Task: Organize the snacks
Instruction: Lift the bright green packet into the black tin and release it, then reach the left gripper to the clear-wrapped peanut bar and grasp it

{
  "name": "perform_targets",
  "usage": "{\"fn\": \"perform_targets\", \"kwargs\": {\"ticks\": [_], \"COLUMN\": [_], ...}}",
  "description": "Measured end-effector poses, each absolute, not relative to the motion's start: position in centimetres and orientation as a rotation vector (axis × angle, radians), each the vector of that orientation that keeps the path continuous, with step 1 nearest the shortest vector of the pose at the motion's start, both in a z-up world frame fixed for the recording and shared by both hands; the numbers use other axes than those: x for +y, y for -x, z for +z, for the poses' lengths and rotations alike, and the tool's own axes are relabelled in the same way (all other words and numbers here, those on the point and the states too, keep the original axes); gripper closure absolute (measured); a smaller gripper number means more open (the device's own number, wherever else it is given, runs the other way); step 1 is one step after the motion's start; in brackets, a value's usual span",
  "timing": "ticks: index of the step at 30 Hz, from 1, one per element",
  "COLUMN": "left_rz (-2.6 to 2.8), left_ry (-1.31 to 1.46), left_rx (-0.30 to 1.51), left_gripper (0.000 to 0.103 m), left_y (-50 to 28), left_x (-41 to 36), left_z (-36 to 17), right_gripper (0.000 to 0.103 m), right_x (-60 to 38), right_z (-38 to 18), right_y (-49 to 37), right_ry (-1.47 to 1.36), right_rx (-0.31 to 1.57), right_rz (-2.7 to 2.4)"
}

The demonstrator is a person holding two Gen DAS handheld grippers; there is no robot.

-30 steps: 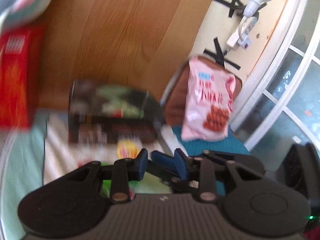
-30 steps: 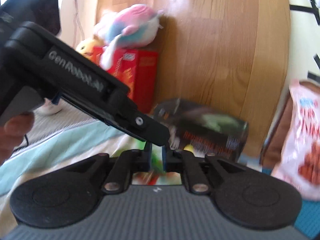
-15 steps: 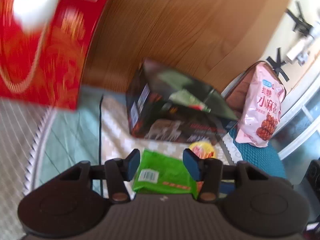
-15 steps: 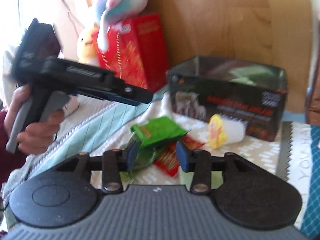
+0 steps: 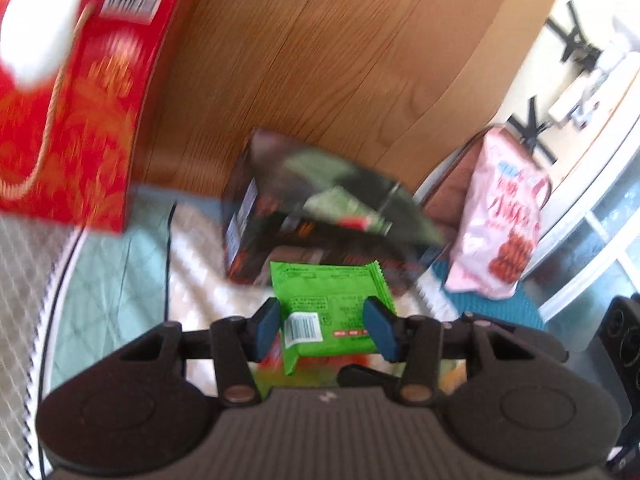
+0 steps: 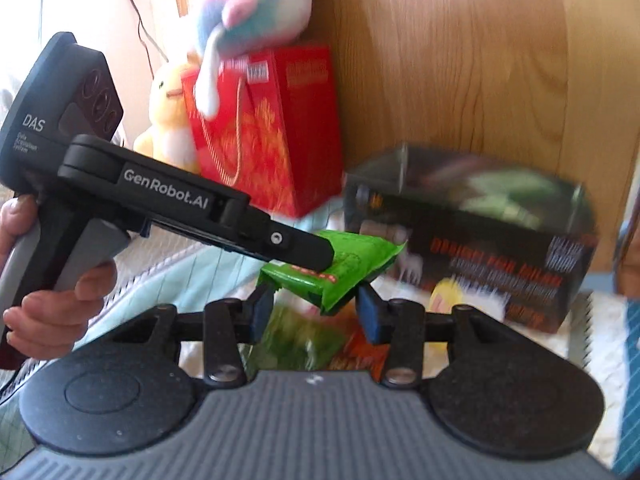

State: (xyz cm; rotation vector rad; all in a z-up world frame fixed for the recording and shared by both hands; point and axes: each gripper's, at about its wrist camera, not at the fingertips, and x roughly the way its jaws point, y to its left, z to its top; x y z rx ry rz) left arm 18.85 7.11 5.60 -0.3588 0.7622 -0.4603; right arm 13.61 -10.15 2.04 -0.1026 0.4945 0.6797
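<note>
From the left wrist, the left gripper (image 5: 326,328) is closing in on a green snack packet (image 5: 330,306), its pads flanking the packet's edges; whether they are pressing, I cannot tell. The packet is sitting before the dark open box (image 5: 316,208).

From the right wrist, the right gripper (image 6: 316,314) is standing half open and empty beneath the packet (image 6: 340,268). The packet is looking light, crinkly and slippery; gripping across its flat middle seems safest.
</note>
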Motion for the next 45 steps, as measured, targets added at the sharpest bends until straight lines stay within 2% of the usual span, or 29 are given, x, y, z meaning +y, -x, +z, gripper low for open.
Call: {"fn": "perform_targets", "kwargs": {"ticks": [3,7,9,12,18,25,29,31,36,41,45], "left_rz": [-0.462,-0.427,-0.395,-0.348,-0.392,-0.414,-0.410,-0.391,-0.460,-0.458,-0.440], "left_ry": [0.342,0.326,0.307,0.317,0.325,0.325,0.278,0.244,0.258,0.223,0.284], "left_rx": [0.706,0.661,0.661,0.674,0.663,0.776,0.838,0.817,0.834,0.831,0.826], "left_gripper": [0.056,0.046,0.046,0.045,0.045,0.045,0.045,0.045,0.045,0.043,0.043], "left_y": [-19.8,-22.7,-24.1,-24.7,-20.8,-15.8,-13.4,-11.9,-9.0,-5.8,-4.2], "left_x": [6.6,5.0,4.5,4.5,6.3,7.4,6.5,5.9,4.0,3.4,5.6], "left_z": [7.7,9.1,8.9,8.4,7.5,4.0,2.1,1.7,1.6,1.8,2.5], "right_gripper": [0.054,0.054,0.047,0.045,0.045,0.045,0.039,0.041,0.046,0.043,0.040], "right_x": [-10.4,-10.7,-10.9,-12.5,-17.9,-23.5,-24.8,-24.2,-19.0,-13.2,-13.2], "right_z": [3.6,4.8,4.8,4.6,4.4,2.1,-0.1,-1.3,-1.8,-2.3,-2.2], "right_y": [-14.3,-17.2,-19.1,-20.6,-17.5,-12.3,-10.1,-9.3,-5.6,-2.9,-1.7], "right_ry": [0.112,0.114,0.119,0.067,-0.001,-0.036,-0.050,-0.058,0.043,0.225,0.225], "right_rx": [0.424,0.368,0.361,0.407,0.433,0.529,0.626,0.688,0.661,0.605,0.599], "right_rz": [0.645,0.578,0.527,0.474,0.465,0.444,0.435,0.464,0.582,0.667,0.666]}}
